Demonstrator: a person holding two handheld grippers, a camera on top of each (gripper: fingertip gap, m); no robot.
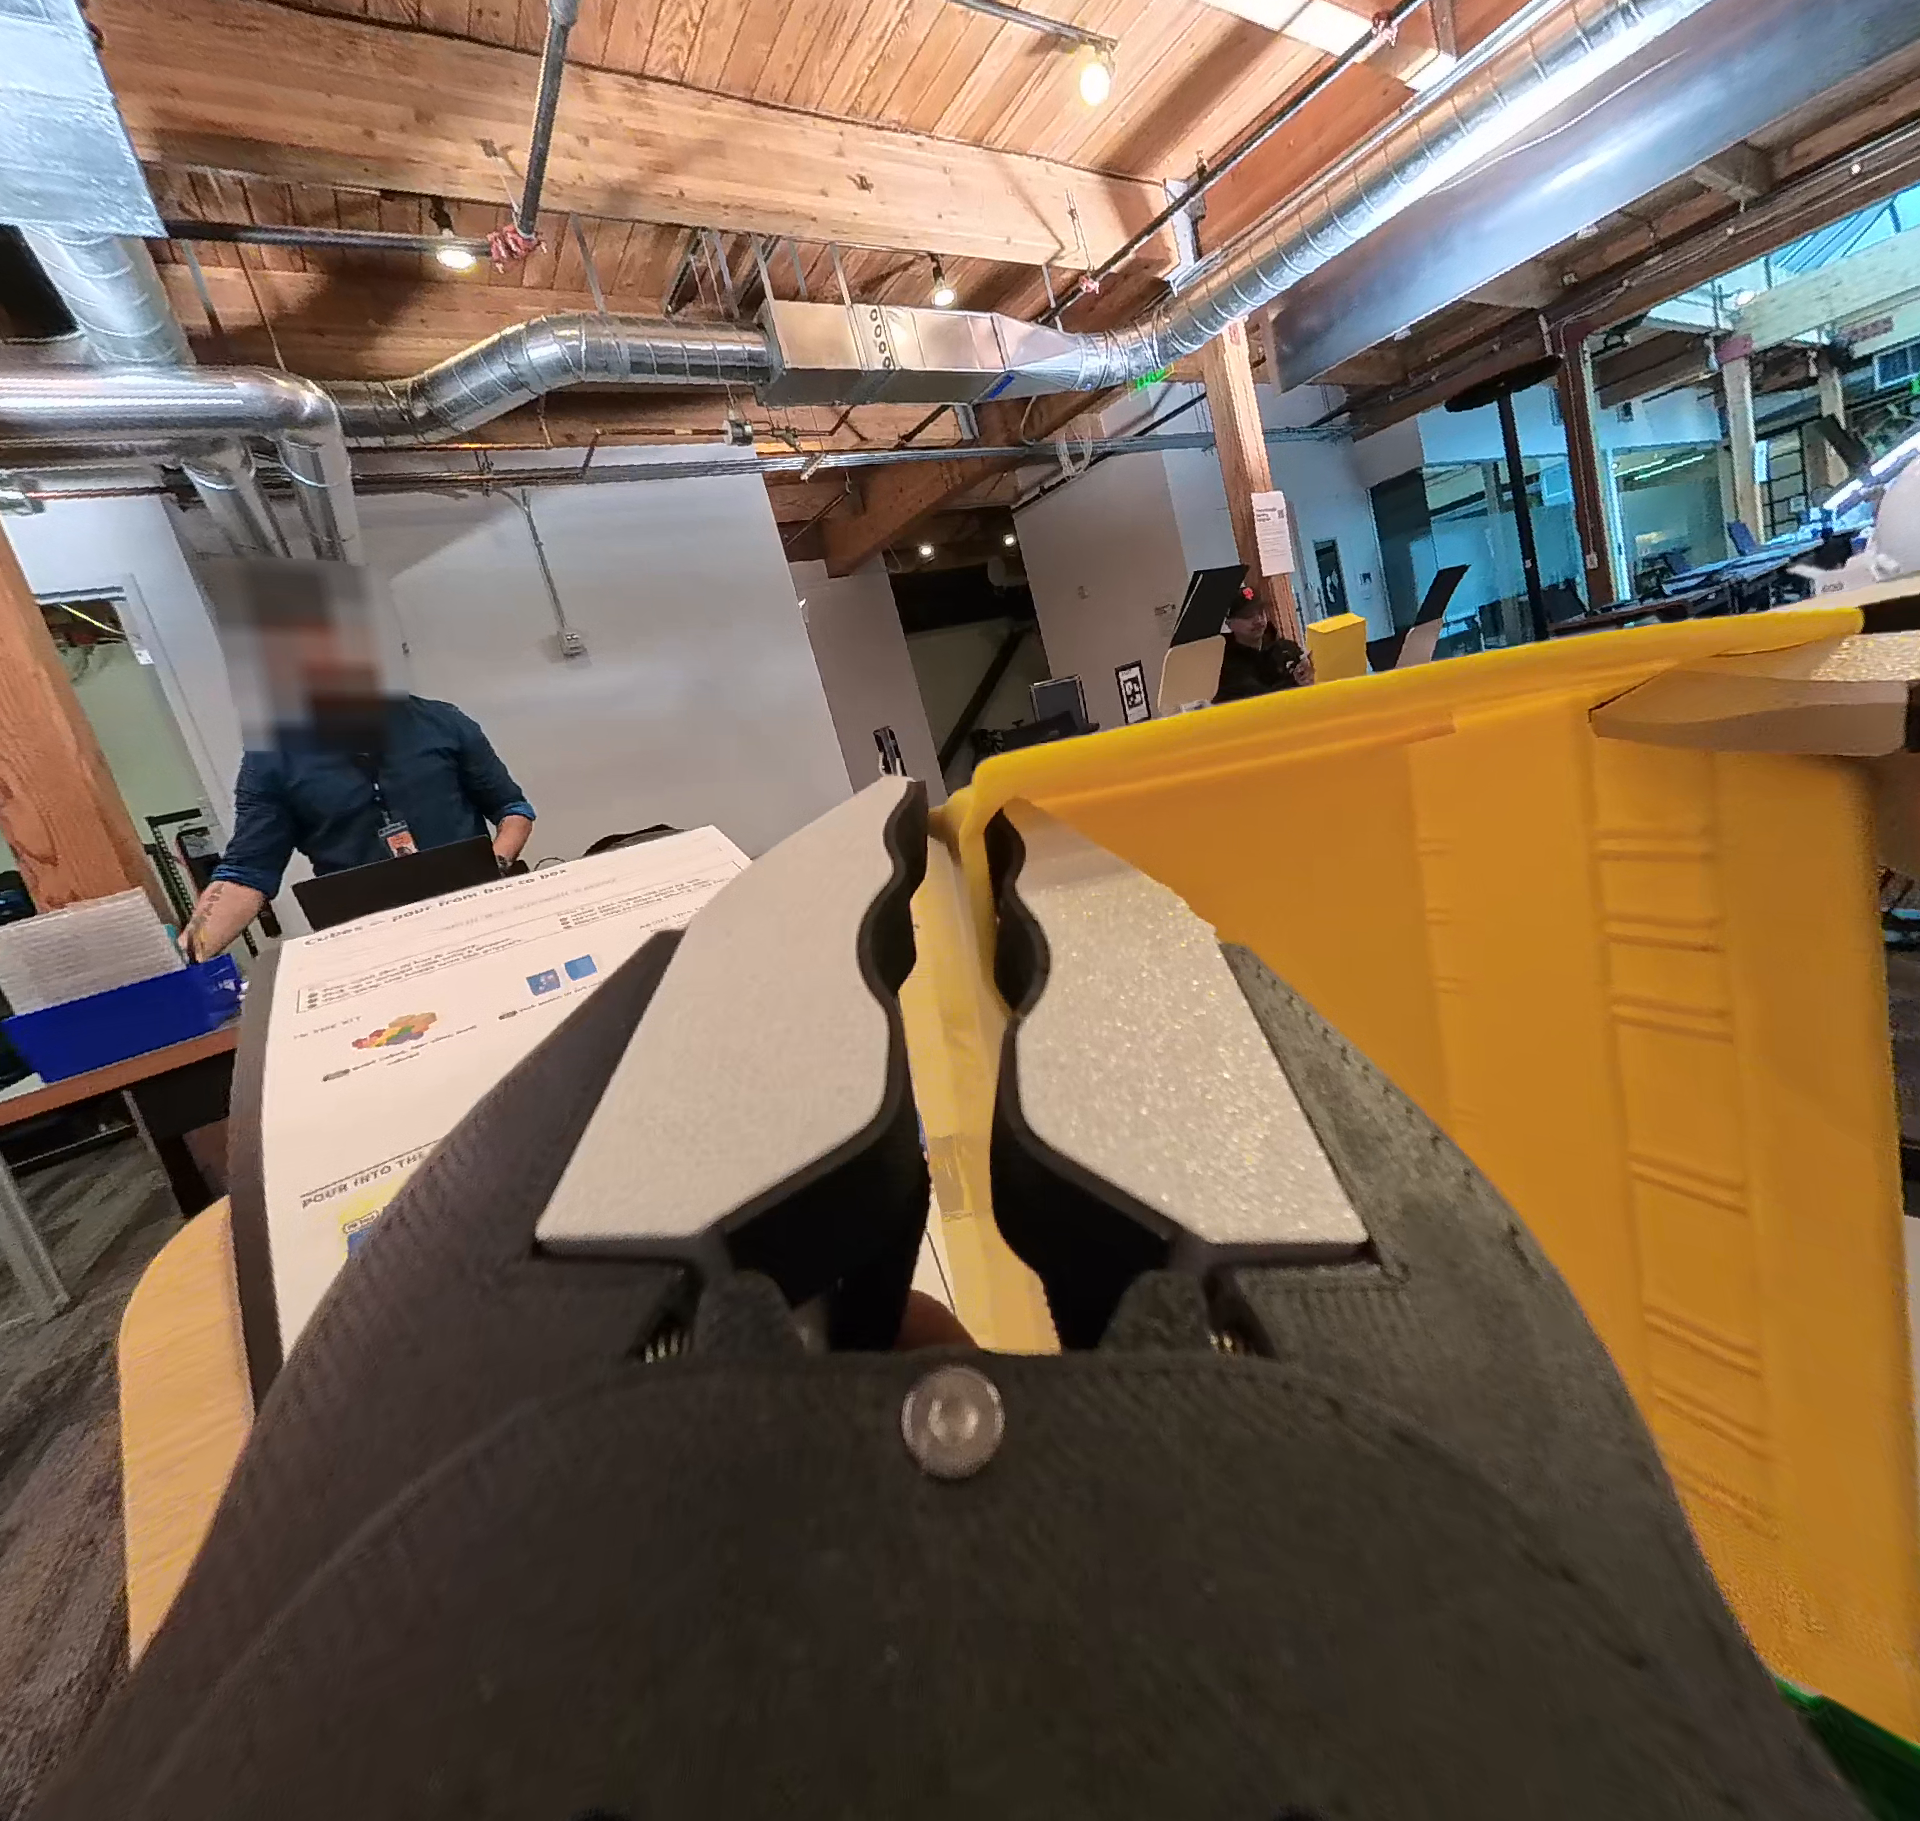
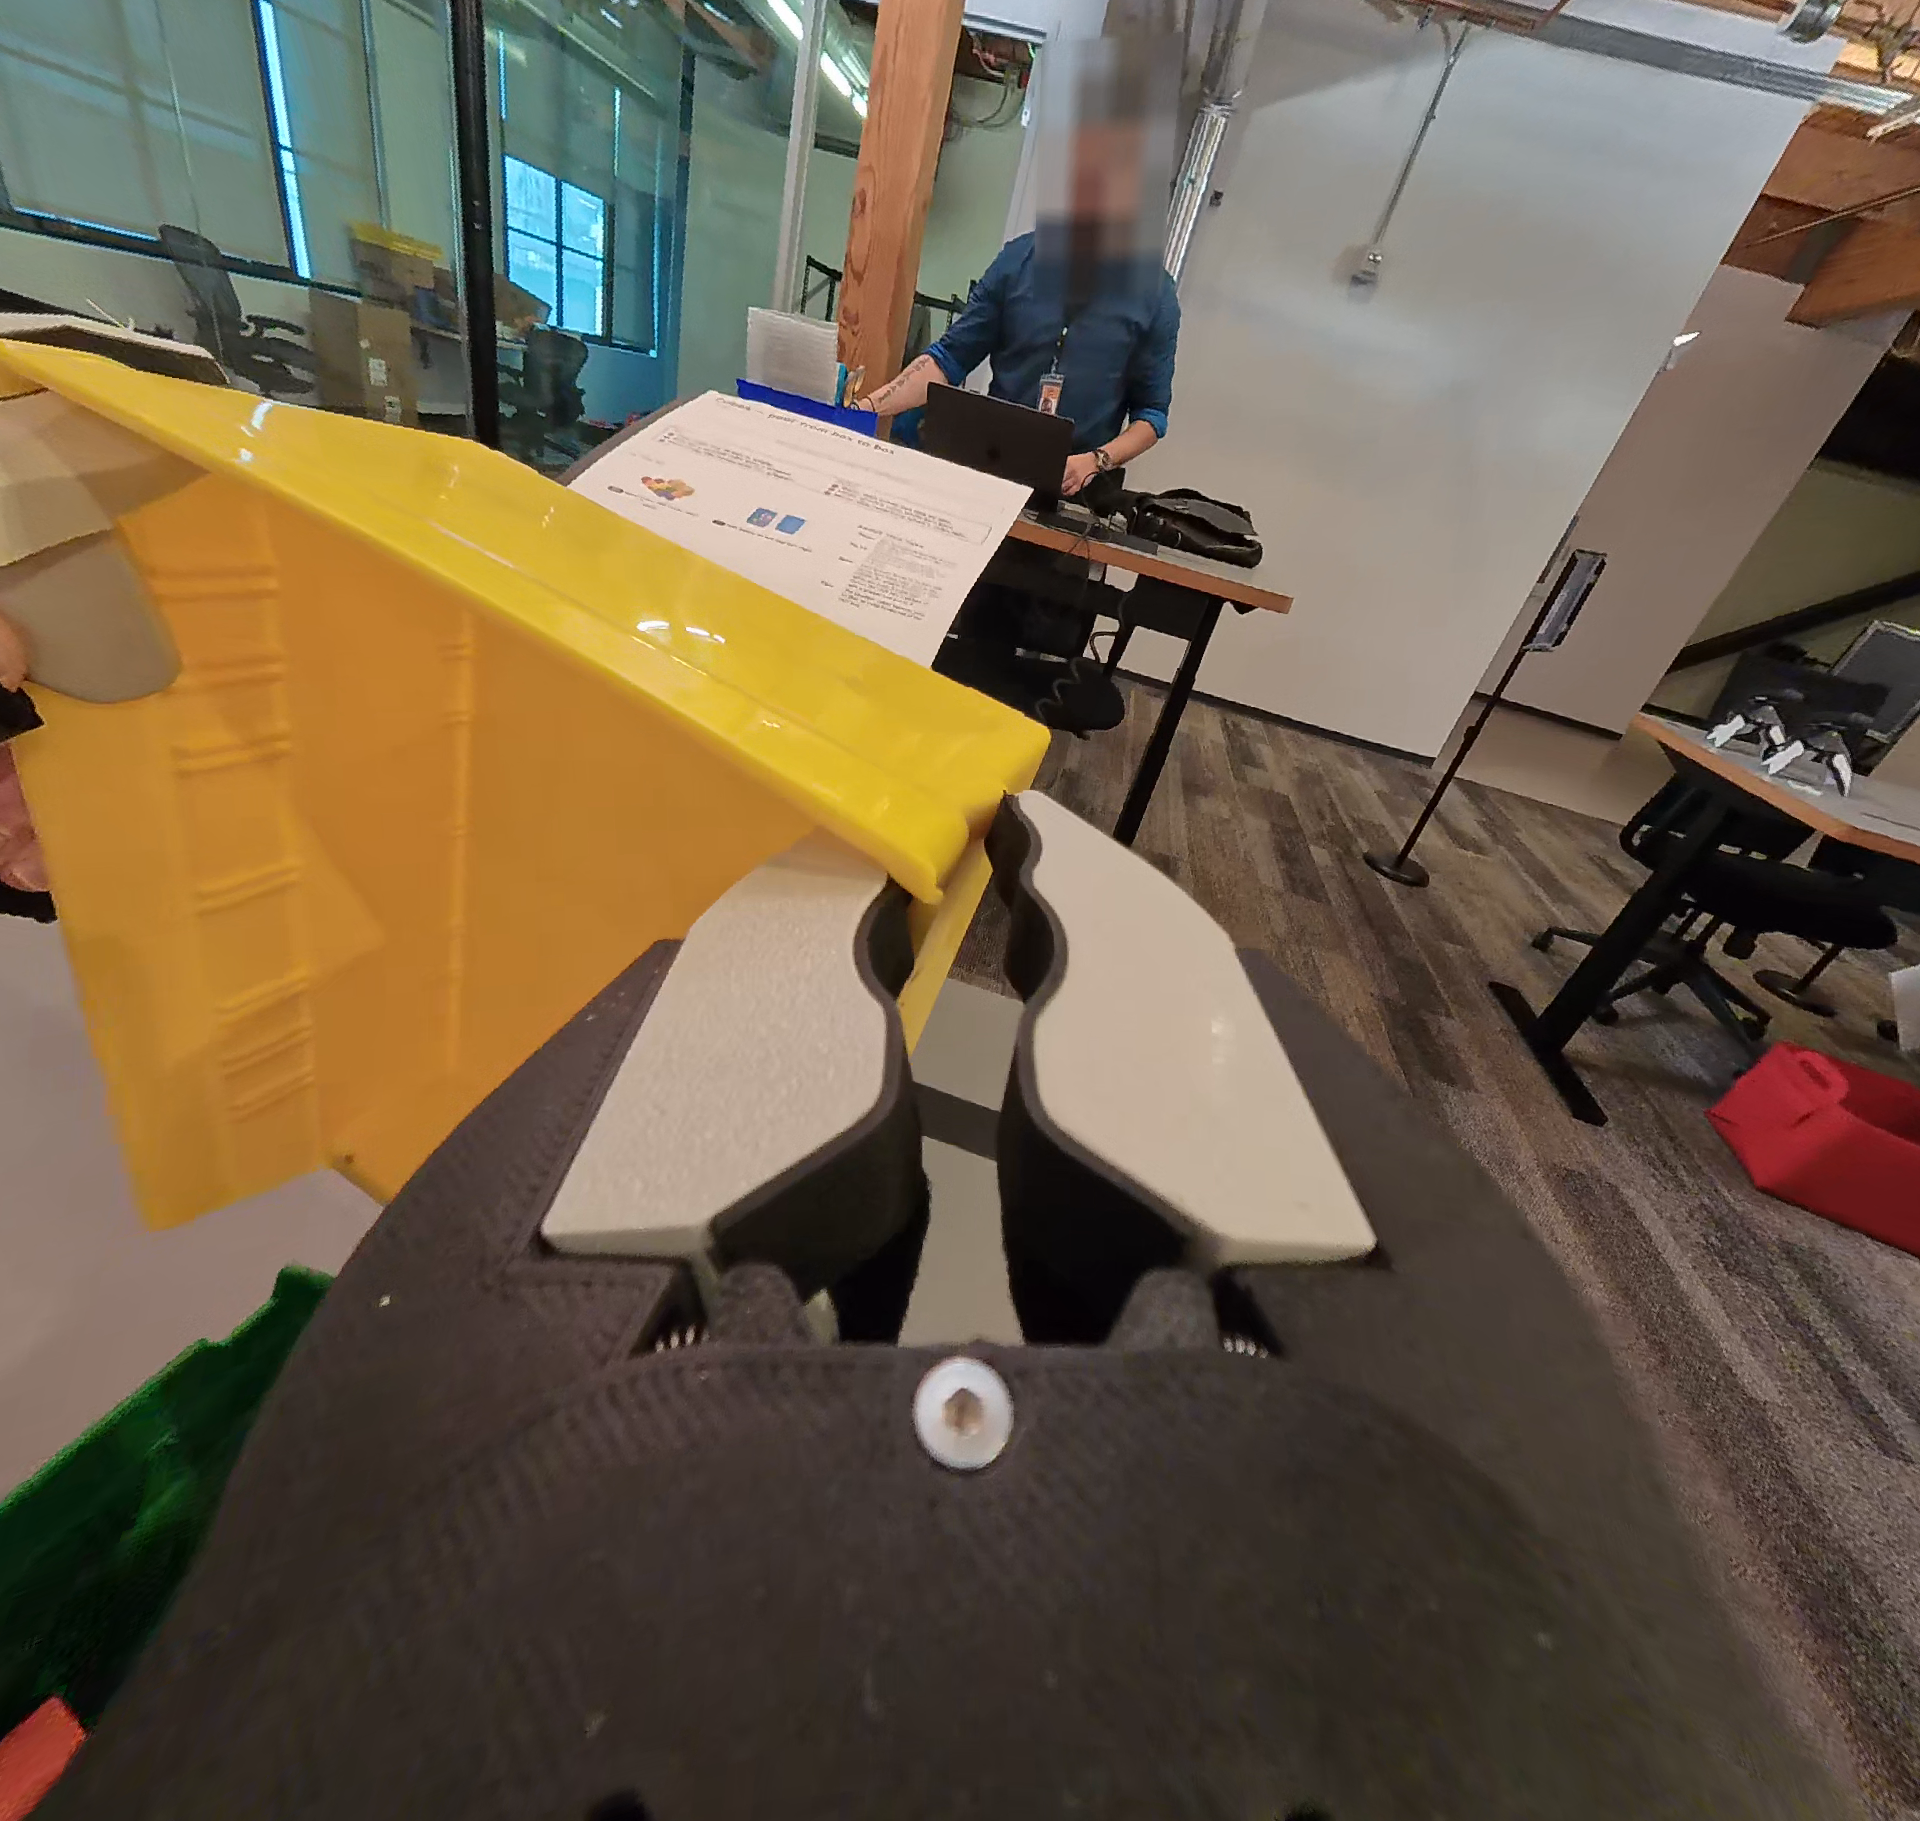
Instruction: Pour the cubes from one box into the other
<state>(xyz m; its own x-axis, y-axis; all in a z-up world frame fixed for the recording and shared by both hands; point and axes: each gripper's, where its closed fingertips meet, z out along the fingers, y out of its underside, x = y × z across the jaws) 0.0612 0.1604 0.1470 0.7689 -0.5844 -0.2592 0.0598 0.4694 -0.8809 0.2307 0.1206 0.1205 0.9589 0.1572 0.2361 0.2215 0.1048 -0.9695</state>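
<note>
A yellow box [image 1: 1507, 1044] is held up in the air between both grippers, tipped well over, its ribbed wall facing the cameras. My left gripper [image 1: 956, 836] is shut on the box's left wall and rim. My right gripper [image 2: 971, 836] is shut on the opposite wall of the yellow box [image 2: 416, 784]. The other gripper's grey finger shows at the box's far side in each view. A green box [image 2: 125, 1501] lies below, at the bottom left of the right wrist view, with a red-orange cube [image 2: 36, 1761] at its edge. The yellow box's inside is hidden.
A printed instruction sheet [image 2: 821, 514] stands behind the table. A person in a blue shirt [image 2: 1070, 348] works at a laptop on a desk beyond. A blue bin [image 1: 114, 1023] sits on that desk. A red box [image 2: 1818, 1148] lies on the floor at right.
</note>
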